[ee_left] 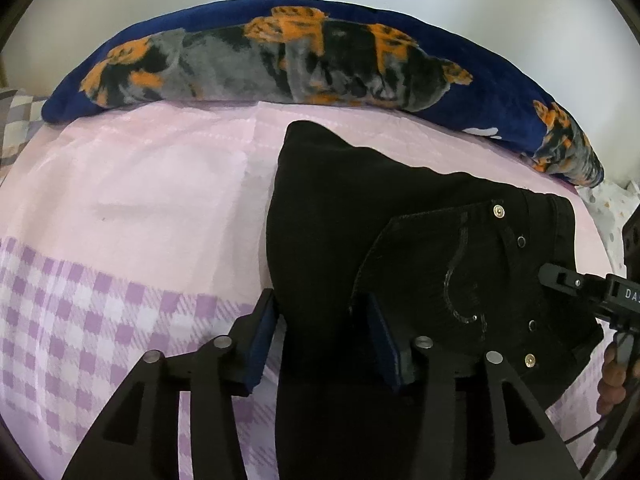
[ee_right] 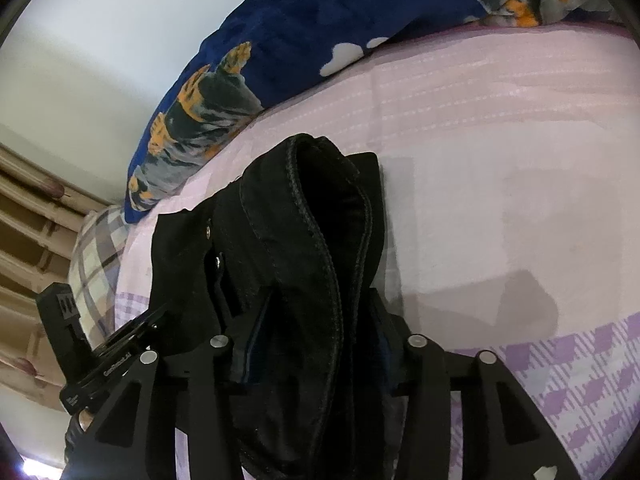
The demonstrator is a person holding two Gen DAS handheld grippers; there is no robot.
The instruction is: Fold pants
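Observation:
Black pants (ee_left: 400, 216) lie folded on the pink bed sheet (ee_left: 160, 184), back pocket with rivets facing up. My left gripper (ee_left: 320, 332) stands with its fingers on either side of a thick fold of the pants at their left edge, closed on the cloth. My right gripper (ee_right: 316, 344) grips the pants (ee_right: 304, 216) at the waistband, the seamed band bulging up between its fingers. The right gripper also shows at the right edge of the left wrist view (ee_left: 560, 278). The left gripper shows at the left of the right wrist view (ee_right: 132, 336).
A blue plush blanket with orange and grey print (ee_left: 280, 56) runs along the far side of the bed. The sheet turns to purple check (ee_left: 80, 320) near me. A plaid pillow (ee_right: 96, 256) and wooden furniture (ee_right: 24, 240) sit beyond the bed's end.

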